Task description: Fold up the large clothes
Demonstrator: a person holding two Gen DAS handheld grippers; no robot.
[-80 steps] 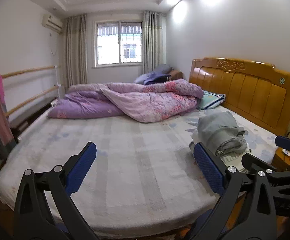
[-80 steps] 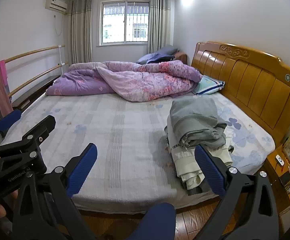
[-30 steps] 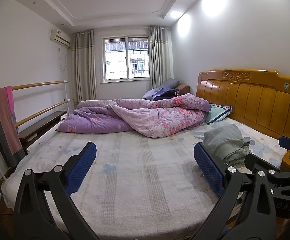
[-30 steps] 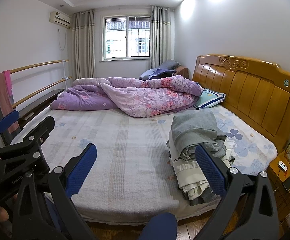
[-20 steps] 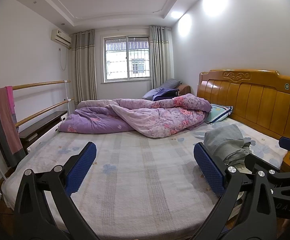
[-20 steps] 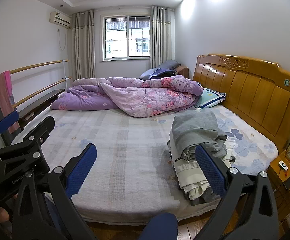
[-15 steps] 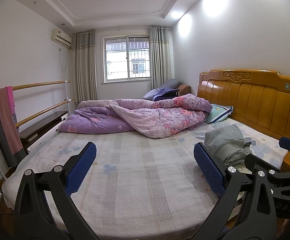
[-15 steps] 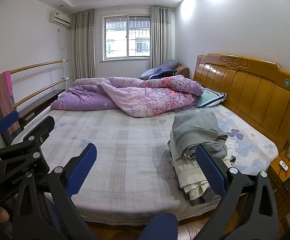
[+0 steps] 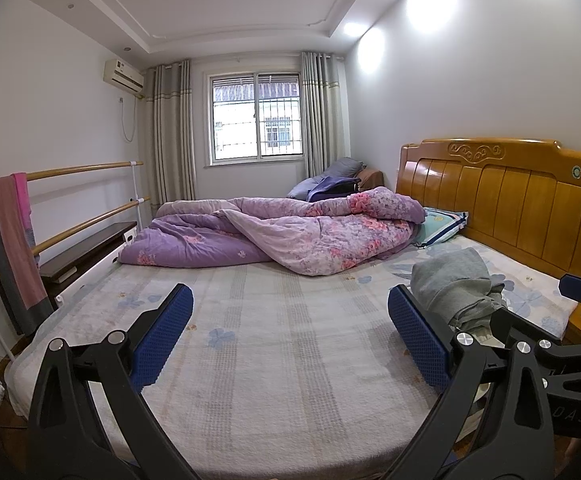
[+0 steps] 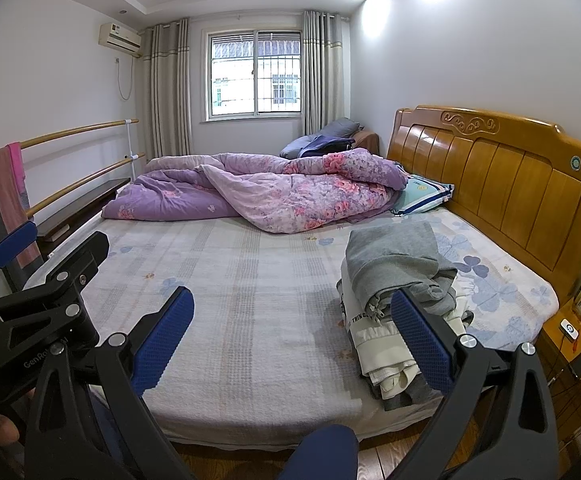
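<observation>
Both the left gripper (image 9: 289, 334) and right gripper (image 10: 292, 335) hang spread wide, holding nothing, above the bed (image 10: 250, 280). At the right one's two o'clock sits the pile of folded clothes (image 10: 394, 280), near the headboard (image 10: 498, 184). A rumpled purple quilt (image 10: 266, 188) lies at twelve o'clock.

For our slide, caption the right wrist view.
Open right gripper faces a bed bearing stacked clothes and a purple quilt.
</observation>
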